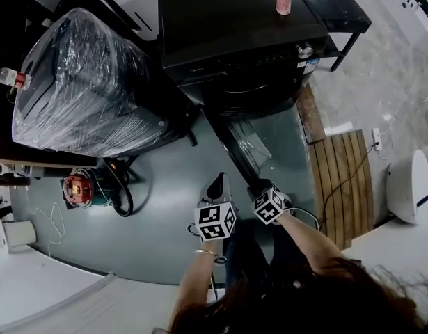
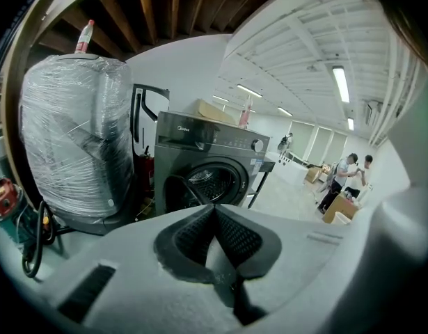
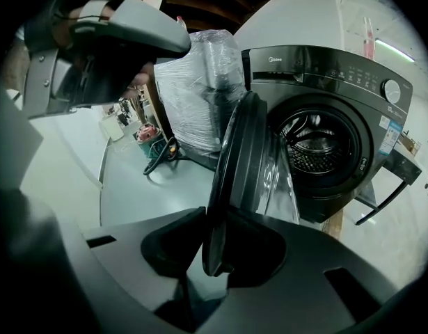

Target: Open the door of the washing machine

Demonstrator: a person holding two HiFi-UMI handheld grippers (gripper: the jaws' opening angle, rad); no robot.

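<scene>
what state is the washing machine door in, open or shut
Open. The door stands swung well out from the washing machine, edge-on in the right gripper view, and the drum shows bare behind it.

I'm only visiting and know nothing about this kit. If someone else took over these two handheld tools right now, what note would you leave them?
Left gripper: jaws together, empty, facing the washing machine.
Right gripper: jaws apart, with the rim of the door between them; the pads do not look clamped on it.
Door: swung well out from the machine, drum open to view.
Done: the door is open.
Left: probably only to draw the right jaws clear of the rim.
</scene>
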